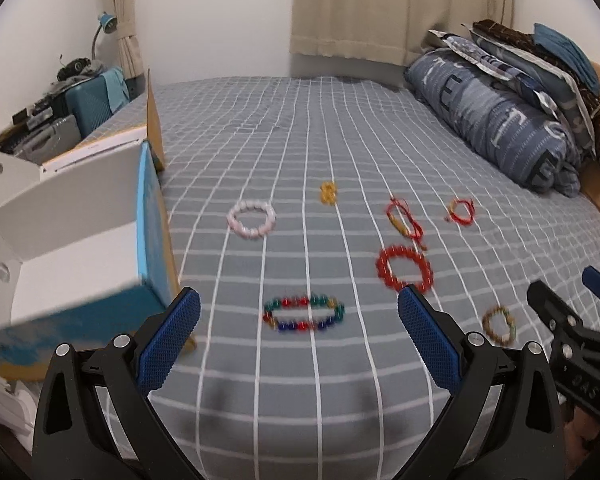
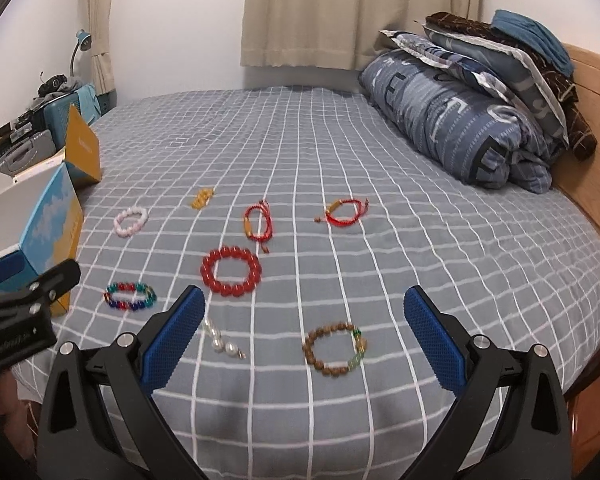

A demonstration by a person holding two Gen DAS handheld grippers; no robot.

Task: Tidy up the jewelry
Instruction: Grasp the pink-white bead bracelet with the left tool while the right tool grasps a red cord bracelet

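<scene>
Nothing's sorted yet, by the look of it. Your left gripper point(image 1: 300, 344) and right gripper point(image 2: 304, 344) both gape wide, holding nothing. Bracelets incl. the red glass-bead bracelet point(image 2: 231, 271) and brown wooden-bead bracelet point(image 2: 334, 348) lie scattered on the grey checked bedsheet point(image 2: 380, 184); the open blue-and-white cardboard box point(image 1: 76, 248) looks empty as far as visible.

Just a bed point(image 2: 340, 152) in grey checked sheets, folded bedding point(image 2: 460, 120) by the wooden headboard point(image 2: 596, 120), beige curtains point(image 2: 360, 12), white walls point(image 2: 172, 20).
</scene>
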